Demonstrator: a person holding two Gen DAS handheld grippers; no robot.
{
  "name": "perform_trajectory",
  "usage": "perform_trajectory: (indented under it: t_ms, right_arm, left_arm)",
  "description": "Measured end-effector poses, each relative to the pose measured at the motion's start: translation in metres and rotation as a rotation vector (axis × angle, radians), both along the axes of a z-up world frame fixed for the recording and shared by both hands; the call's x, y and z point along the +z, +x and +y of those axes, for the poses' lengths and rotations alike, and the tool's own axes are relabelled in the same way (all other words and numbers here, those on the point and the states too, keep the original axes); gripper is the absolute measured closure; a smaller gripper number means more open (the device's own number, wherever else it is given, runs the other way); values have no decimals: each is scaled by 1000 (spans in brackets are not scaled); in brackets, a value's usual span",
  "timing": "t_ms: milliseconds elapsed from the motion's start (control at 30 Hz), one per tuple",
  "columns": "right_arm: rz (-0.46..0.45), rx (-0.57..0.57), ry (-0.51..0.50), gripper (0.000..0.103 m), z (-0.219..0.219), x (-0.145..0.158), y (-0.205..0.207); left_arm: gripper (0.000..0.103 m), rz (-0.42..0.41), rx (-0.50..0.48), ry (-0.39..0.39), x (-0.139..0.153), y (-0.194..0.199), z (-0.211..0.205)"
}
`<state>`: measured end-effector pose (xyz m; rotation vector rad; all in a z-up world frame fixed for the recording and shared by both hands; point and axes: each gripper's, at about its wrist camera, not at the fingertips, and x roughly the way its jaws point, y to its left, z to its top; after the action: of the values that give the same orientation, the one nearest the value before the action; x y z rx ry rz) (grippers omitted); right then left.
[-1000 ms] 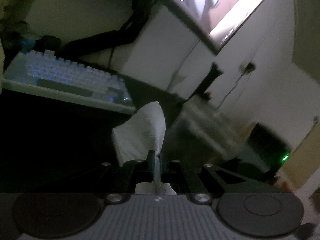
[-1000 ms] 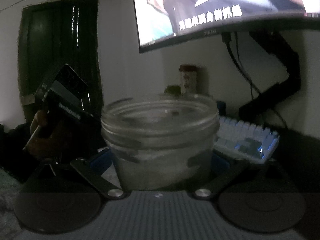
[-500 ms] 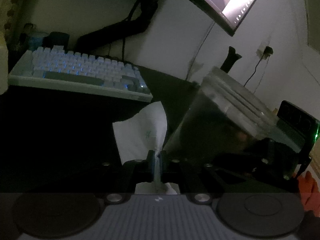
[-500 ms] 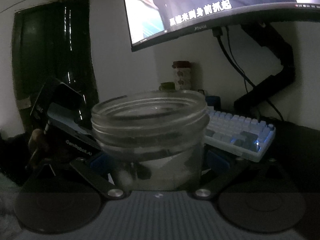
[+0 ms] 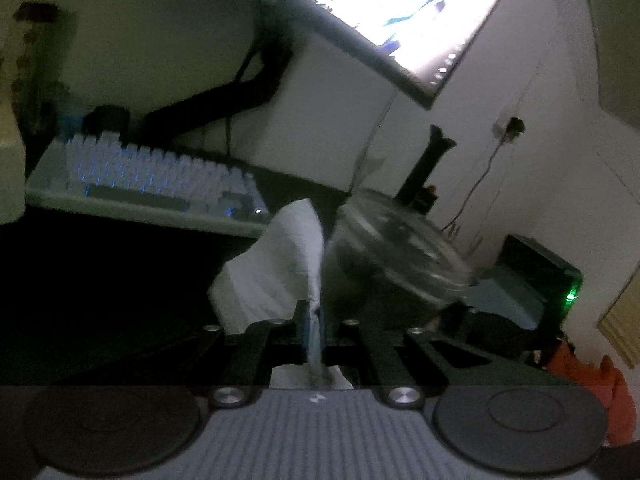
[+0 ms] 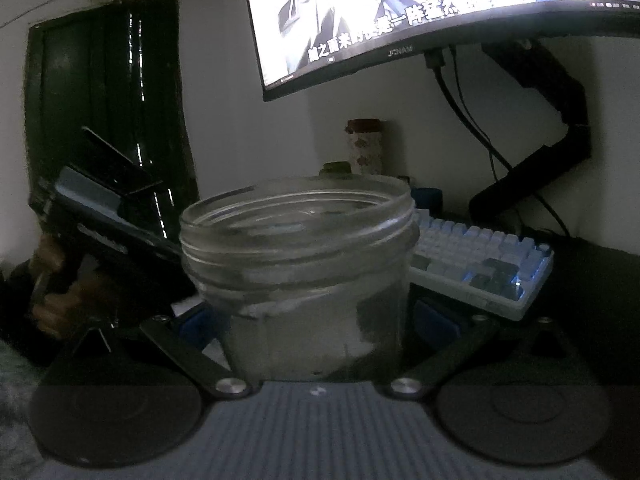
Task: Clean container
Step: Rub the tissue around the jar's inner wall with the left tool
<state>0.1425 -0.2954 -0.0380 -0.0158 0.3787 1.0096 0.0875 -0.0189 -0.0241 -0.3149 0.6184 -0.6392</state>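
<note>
The room sat dim, lit mostly by a bright monitor (image 6: 420, 12) hung on a black arm (image 6: 556, 128) before a pale wall (image 6: 224, 92). Below it, a backlit keyboard (image 6: 476, 256) glowed blue on the dark bench (image 5: 100, 280). A dark window (image 6: 108, 92) stood off left.
</note>
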Motion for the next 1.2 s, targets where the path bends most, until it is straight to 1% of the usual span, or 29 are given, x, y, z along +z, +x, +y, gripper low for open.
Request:
perform_trajectory:
  t_ms: [133, 233, 600, 800, 900, 967, 1133, 1200]
  right_arm:
    - [-3, 1, 0, 0, 0, 0, 0]
    - [-1, -2, -3, 0, 1, -1, 0]
    - [-14, -5, 4, 0, 0, 0, -2]
    - [-36, 10, 11, 2, -1, 2, -6]
    - [-46, 17, 5, 4, 1, 2, -8]
    - [-49, 15, -1, 5, 1, 2, -8]
    - [-43, 16, -10, 5, 3, 2, -7]
    - [-41, 15, -13, 5, 3, 2, -7]
  left_arm:
    - [100, -14, 5, 1, 8, -9, -3]
    - [100, -9, 5, 9, 7, -9, -3]
    - [100, 57, -18, 15, -15, 6, -6]
    - [100, 61, -5, 45, -23, 9, -7]
    - [100, 57, 8, 30, -20, 10, -2]
    - [100, 55, -5, 7, -15, 7, 1]
    - [100, 25, -23, -25, -3, -2, 2]
    - [100, 9, -20, -21, 0, -5, 2]
